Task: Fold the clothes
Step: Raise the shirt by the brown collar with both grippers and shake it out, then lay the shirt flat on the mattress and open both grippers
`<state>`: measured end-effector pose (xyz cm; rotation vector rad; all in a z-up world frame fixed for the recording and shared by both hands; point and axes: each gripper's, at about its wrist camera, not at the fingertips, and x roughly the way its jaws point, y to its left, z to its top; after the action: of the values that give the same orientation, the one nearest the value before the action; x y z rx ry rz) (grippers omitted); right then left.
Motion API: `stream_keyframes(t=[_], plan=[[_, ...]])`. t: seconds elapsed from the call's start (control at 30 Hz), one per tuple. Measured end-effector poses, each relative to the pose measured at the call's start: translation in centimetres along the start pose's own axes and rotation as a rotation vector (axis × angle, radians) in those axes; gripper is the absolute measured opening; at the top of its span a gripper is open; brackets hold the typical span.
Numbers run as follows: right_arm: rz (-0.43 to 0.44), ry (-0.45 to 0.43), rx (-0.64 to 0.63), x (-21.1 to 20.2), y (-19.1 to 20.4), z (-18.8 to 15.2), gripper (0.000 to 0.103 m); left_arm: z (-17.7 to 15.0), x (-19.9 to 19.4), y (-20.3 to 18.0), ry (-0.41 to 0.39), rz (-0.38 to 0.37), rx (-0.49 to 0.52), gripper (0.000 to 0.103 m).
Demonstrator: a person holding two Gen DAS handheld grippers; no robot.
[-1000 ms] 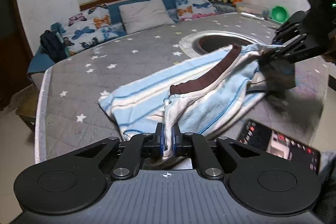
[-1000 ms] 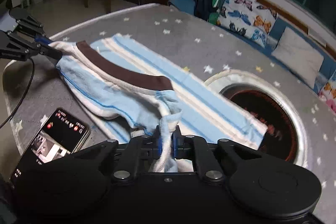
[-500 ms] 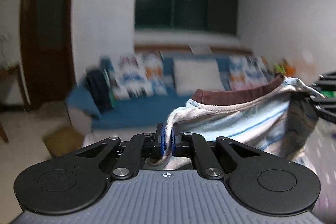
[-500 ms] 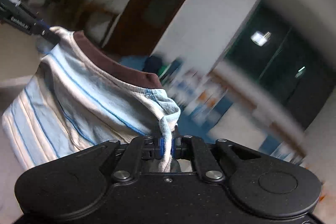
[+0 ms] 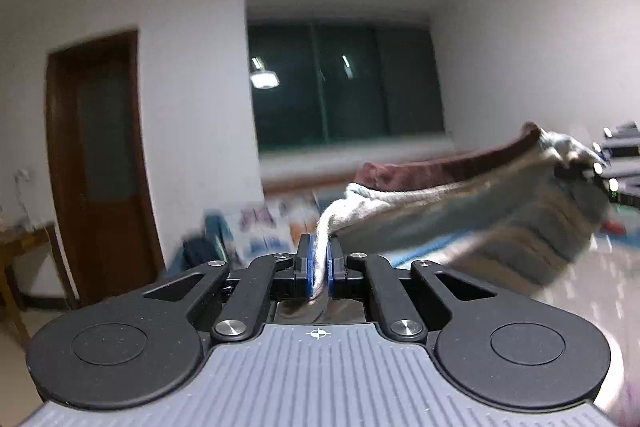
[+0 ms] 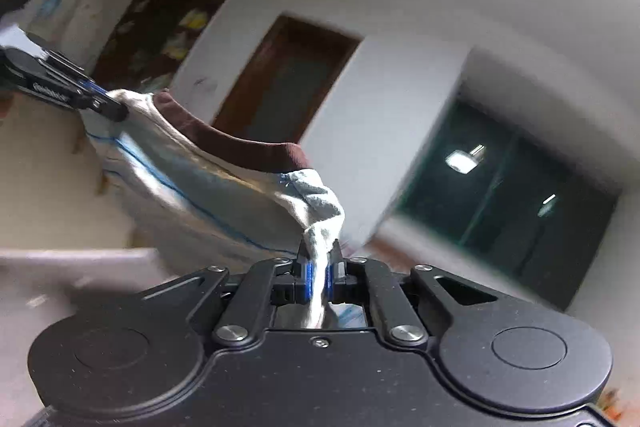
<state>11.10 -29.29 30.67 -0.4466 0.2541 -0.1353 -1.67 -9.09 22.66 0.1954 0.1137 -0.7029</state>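
Note:
A blue-and-white striped garment (image 5: 480, 223) with a dark brown waistband (image 5: 448, 167) hangs in the air, stretched between both grippers. My left gripper (image 5: 319, 267) is shut on one corner of it, the cloth pinched between the blue pads. In the right wrist view the same striped garment (image 6: 192, 187) runs from my right gripper (image 6: 319, 267), shut on the other corner, to the left gripper (image 6: 100, 105) at the far left. The right gripper (image 5: 600, 171) shows at the right edge of the left wrist view. Both views are blurred.
A brown door (image 5: 104, 163) and a dark window (image 5: 344, 87) are on the far wall. Patterned cushions (image 5: 264, 227) line a bench below the window. The grey star-patterned surface (image 5: 608, 283) shows only at the lower right, under the garment.
Both grippers have lifted the garment off the grey surface and tilted upward. The surface and the phone have dropped out of view, and the cloth now hangs taut between the grippers.

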Motion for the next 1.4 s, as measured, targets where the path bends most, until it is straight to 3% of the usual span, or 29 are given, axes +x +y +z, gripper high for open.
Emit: stream_keyframes(t=[0.13, 0.3, 0.4, 0.57, 0.73, 0.83, 1.0, 1.27, 1.4], plan=[[0.128, 0.113, 0.06, -1.5, 2.8, -3.2, 0.007, -9.4, -2.3, -1.6, 0.216, -0.05, 0.043, 0.007], [0.287, 0.255, 0.135, -3.4, 6.3, -7.2, 0.008, -17.6, -4.5, -1.6, 0.464, -0.082, -0.012, 0.007], [0.383, 0.34, 0.18, -4.5, 8.3, -9.6, 0.012, -18.8, -5.8, -0.4, 0.497, -0.088, -0.032, 0.012], [0.526, 0.468, 0.267, -6.3, 11.2, -13.2, 0.034, -19.9, -7.6, 1.3, 0.519, -0.104, -0.063, 0.017], [0.488, 0.461, 0.442, -5.9, 8.4, -14.3, 0.038, -17.8, -8.5, 2.6, 0.436, -0.098, -0.103, 0.025], [0.435, 0.477, 0.454, -4.6, 8.2, -15.4, 0.038, -16.5, -7.4, 2.9, 0.418, -0.06, -0.145, 0.029], [0.463, 0.522, 0.426, -2.8, 11.5, -16.4, 0.038, -17.1, -4.6, 1.5, 0.486, -0.089, -0.172, 0.029], [0.517, 0.56, 0.359, -2.4, 16.1, -16.9, 0.038, -19.6, -2.9, -2.0, 0.546, -0.14, -0.115, 0.037], [0.496, 0.549, 0.368, -2.5, 16.8, -16.8, 0.037, -20.8, -2.0, -3.3, 0.565, -0.14, -0.059, 0.043]])
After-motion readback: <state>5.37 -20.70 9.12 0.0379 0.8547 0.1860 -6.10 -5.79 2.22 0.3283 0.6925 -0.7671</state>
